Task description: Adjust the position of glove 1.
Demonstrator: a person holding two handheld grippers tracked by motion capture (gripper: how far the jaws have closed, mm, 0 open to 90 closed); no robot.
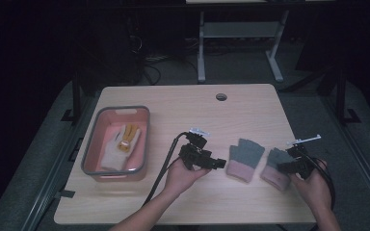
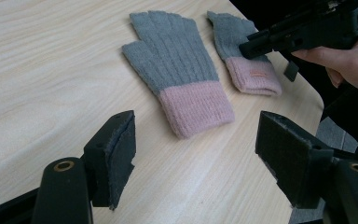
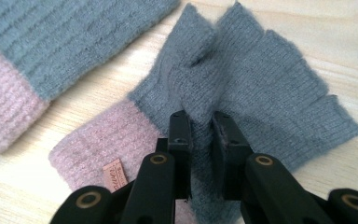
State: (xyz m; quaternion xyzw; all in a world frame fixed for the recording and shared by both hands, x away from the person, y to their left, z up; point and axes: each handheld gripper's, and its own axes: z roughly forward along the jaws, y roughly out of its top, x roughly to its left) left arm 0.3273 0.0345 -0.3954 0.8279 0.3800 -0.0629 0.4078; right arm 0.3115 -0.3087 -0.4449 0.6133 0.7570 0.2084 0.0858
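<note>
Our right gripper [image 3: 200, 126] pinches a fold of the right-hand glove [image 3: 256, 88], seemingly to lift it off the table [image 1: 183, 108]. Our left gripper [image 2: 196, 149] waits wide open just short of the other glove [image 2: 177, 70], perhaps bound for the pink basket [image 1: 92, 144] far left.

Right glove [image 3: 261, 88]: grey knit bunched between the right gripper [image 3: 200, 135] jaws, pinched fold hidden. Cuff label [image 3: 115, 174] text too blurred to read. Left glove [image 3: 51, 42] cut off at 10 o'clock, right gripper view. Bin [image 1: 92, 144] contents indistinct: something white and yellow-orange.
</note>
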